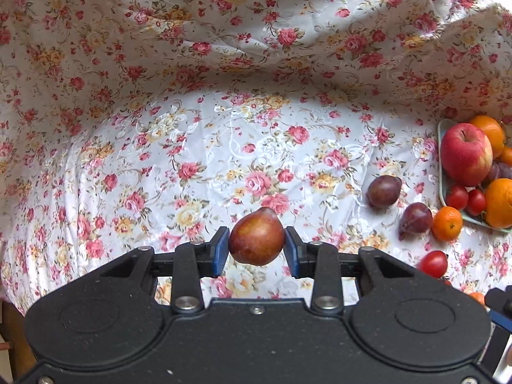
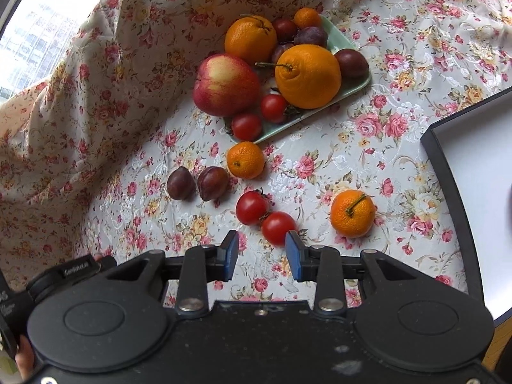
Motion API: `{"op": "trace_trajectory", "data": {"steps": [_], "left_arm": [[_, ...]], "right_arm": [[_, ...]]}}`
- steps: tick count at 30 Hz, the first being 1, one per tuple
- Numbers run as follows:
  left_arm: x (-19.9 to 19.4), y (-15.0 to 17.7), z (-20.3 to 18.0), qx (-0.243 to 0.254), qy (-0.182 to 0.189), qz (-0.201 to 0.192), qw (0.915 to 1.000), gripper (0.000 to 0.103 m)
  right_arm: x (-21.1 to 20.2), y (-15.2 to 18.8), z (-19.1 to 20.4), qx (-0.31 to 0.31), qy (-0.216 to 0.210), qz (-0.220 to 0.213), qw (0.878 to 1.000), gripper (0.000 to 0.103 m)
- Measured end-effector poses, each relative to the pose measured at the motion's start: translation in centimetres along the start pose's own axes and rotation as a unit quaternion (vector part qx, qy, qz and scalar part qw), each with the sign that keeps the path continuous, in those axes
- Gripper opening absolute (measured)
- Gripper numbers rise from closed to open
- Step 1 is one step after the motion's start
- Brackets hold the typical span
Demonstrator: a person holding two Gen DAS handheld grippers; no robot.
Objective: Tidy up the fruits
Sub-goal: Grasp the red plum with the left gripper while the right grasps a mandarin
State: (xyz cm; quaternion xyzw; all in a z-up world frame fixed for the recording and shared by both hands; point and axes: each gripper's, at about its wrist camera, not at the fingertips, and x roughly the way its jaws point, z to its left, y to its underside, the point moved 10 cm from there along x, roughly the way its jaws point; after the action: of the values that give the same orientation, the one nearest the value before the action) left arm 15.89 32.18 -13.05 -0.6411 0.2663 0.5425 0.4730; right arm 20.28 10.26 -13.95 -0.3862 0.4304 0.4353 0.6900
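A flowered cloth [image 2: 368, 166] covers the tabletop and rises in folds along the far side and left. At the right edge of the right wrist view lies a white box [image 2: 480, 172] with a dark rim. Far from it, a pale green tray [image 2: 352, 91] carries a heap of fruit: two big oranges [image 2: 307, 75], a red apple [image 2: 225, 84] leaning at the tray's left edge, dark plums [image 2: 350, 63], a small mandarin and two cherry tomatoes [image 2: 246, 125].

On the cloth just near the tray sit a mandarin [image 2: 245, 159], two plums side by side [image 2: 212, 183] to its left, two tomatoes touching each other [image 2: 252, 208], and a stemmed mandarin [image 2: 352, 213] further right.

The left gripper [image 1: 257, 245] is clamped on a reddish plum [image 1: 257, 241], its blue pads pressing both sides of the fruit, held above the cloth well to the left of the tray [image 1: 443, 188]. The right gripper [image 2: 261, 251] stands apart with nothing between its pads, poised over the cloth; its right fingertip overlaps the nearer tomato [image 2: 277, 228] in view. A person's fingers [image 2: 24, 360] show at the lower left edge.
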Motion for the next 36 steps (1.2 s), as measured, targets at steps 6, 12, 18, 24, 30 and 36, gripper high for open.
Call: {"op": "trace_trajectory", "data": {"steps": [6, 12, 18, 24, 30, 36], "left_arm": [[-0.2, 0.2, -2.5, 0.036, 0.000, -0.007, 0.9993, 0.045], [-1.6, -0.4, -2.7, 0.045, 0.028, -0.020, 0.9984, 0.045], [-1.2, -0.8, -0.9, 0.038, 0.003, -0.027, 0.9989, 0.045], [0.2, -0.1, -0.8, 0.043, 0.016, -0.002, 0.9990, 0.045], [1.2, 0.3, -0.3, 0.050, 0.010, 0.011, 0.9987, 0.045], [1.0, 0.6, -0.4, 0.057, 0.015, 0.013, 0.9982, 0.045]], "right_arm": [[-0.3, -1.5, -2.0, 0.045, 0.014, -0.024, 0.999, 0.036], [0.9, -2.0, -1.5, 0.044, 0.040, -0.039, 0.997, 0.036], [3.1, -3.0, 2.2, -0.001, 0.035, -0.047, 0.998, 0.036], [5.9, -5.3, 3.9, 0.017, 0.035, -0.053, 0.998, 0.036], [8.5, -5.4, 4.0, 0.029, 0.063, -0.040, 0.997, 0.036], [10.0, -5.6, 3.0, 0.005, 0.131, -0.066, 0.989, 0.041]]}}
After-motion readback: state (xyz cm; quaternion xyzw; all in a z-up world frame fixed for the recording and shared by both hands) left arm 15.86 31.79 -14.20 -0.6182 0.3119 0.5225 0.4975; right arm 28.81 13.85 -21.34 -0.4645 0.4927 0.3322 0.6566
